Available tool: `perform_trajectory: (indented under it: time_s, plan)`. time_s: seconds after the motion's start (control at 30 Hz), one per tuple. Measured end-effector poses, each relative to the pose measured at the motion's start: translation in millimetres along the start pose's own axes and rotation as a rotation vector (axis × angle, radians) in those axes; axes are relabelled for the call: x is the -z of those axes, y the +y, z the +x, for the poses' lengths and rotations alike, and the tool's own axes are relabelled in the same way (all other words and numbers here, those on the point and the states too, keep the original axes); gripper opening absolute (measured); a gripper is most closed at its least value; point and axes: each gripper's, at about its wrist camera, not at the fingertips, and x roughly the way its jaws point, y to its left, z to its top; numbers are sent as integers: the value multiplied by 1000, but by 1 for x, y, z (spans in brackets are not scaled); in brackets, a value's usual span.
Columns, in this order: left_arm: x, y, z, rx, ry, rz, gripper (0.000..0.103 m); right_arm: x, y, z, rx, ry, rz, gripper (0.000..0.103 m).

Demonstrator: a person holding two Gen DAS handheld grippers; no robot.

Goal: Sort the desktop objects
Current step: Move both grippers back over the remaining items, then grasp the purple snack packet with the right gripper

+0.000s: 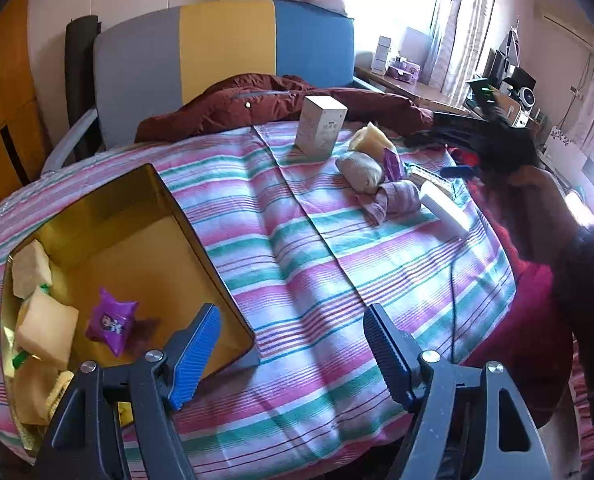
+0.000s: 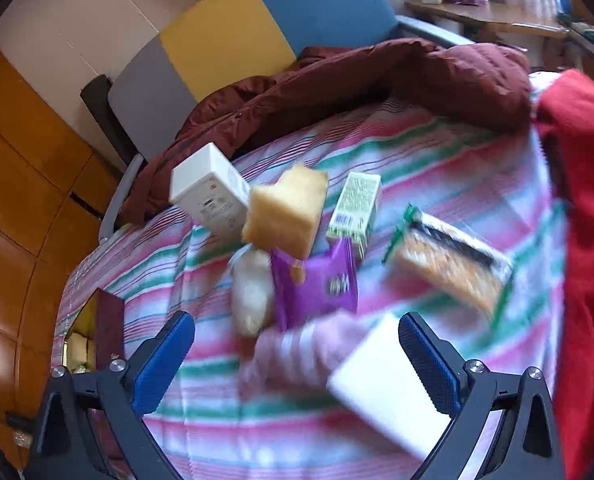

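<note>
My left gripper (image 1: 293,356) is open and empty above the striped cloth, just right of a yellow-lined box (image 1: 137,248) that holds several cake packets and a purple snack packet (image 1: 111,322). My right gripper (image 2: 297,356) is open and empty, low over a pile of objects: a pink striped sock (image 2: 297,356), a white block (image 2: 389,384), a purple packet (image 2: 317,284), a yellow cake (image 2: 285,212), a pale bun (image 2: 251,292), a green carton (image 2: 355,206), a biscuit pack (image 2: 453,268) and a white box (image 2: 209,196). The same pile shows far right in the left wrist view (image 1: 381,176).
A dark red jacket (image 2: 397,80) lies along the far edge of the striped cloth (image 1: 297,240). A chair back in grey, yellow and blue (image 1: 225,52) stands behind. A person in red (image 2: 589,240) is at the right. A black cable (image 1: 453,300) runs over the cloth.
</note>
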Motion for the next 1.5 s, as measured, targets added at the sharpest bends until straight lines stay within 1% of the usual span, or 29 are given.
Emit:
perform_trajectory:
  time_s: [0.23, 0.33, 0.43, 0.57, 0.63, 0.67, 0.73, 0.77, 0.8, 0.9, 1.1, 1.2, 1.27, 1.37, 1.43, 1.47, 1.5]
  plan:
    - [-3, -5, 10, 9, 28, 1, 75, -18, -19, 45, -32, 56, 9, 102]
    - [-5, -6, 14, 17, 36, -6, 75, -21, -20, 50, -54, 66, 2, 102]
    - [-7, -11, 19, 36, 48, -8, 75, -23, -18, 56, -56, 75, -16, 102]
    - [-11, -16, 24, 38, 53, 4, 75, -23, -16, 66, -50, 108, -37, 102]
    - [-14, -16, 26, 40, 52, 3, 75, -22, -13, 69, -53, 125, -56, 95]
    - [-15, -16, 27, 39, 50, 2, 75, -20, -10, 70, -49, 137, -73, 86]
    - [-19, -15, 28, 33, 48, -1, 75, -20, -6, 69, -63, 133, -92, 76]
    - [-22, -15, 28, 31, 45, -5, 75, -20, -3, 67, -70, 126, -103, 65]
    - [-23, -15, 29, 30, 43, -8, 75, -20, 0, 65, -81, 121, -113, 59]
    - [-29, -14, 32, 22, 44, -15, 75, -19, 5, 64, -83, 126, -133, 56]
    - [-41, -13, 43, 38, 70, -67, 74, -19, 15, 59, -135, 118, -155, 55]
    - [-48, -17, 49, 37, 75, -70, 73, -18, 12, 56, -146, 125, -150, 56]
    - [-54, -20, 54, 33, 88, -78, 73, -18, 12, 55, -139, 125, -150, 56]
    - [-61, -22, 61, 51, 106, -105, 68, -19, 8, 56, -108, 131, -127, 56]
    - [-66, -26, 67, 50, 104, -101, 68, -21, 3, 56, -103, 132, -106, 56]
    - [-69, -28, 70, 56, 108, -101, 67, -21, 0, 56, -90, 131, -99, 57]
    - [-72, -29, 74, 69, 115, -114, 67, -22, -2, 58, -58, 137, -88, 58]
